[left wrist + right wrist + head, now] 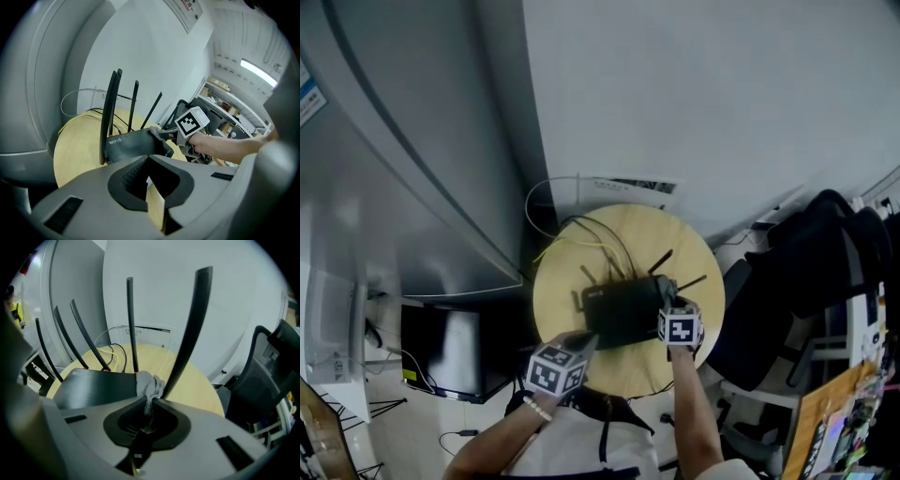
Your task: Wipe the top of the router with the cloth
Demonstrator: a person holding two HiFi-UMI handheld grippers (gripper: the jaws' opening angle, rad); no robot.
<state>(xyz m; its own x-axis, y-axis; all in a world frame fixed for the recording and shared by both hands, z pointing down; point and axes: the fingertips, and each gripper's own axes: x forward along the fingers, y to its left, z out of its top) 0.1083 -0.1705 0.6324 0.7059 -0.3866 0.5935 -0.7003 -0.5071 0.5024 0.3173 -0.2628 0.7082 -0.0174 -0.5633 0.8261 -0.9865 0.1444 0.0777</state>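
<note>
— Router first: where?
— Lies flat and black on the round wooden worktop, a little toward 6 o'clock of the middle. Antennas up along the far edge, splayed between 12 and 2 o'clock.
— And the cloth?
— Pale grey and bunched, pinched at its tail by the right hand-held gripper, jaws closed tight on it. Rests on the router's top at the 3 o'clock corner, right at the foot of the nearest antenna.
— Left hand-held gripper?
— Sits at 7 o'clock, just beside the router's near corner; touching or not, cannot tell. Jaws only a narrow slit apart, nothing held, bare wood showing through the slit.
— Around the worktop?
— Yellow cable curling over the worktop at 10 o'clock of the router, with dark leads beside it. Black chair off at 3 o'clock, just beside the worktop's rim. Plain pale wall at 12 o'clock.
</note>
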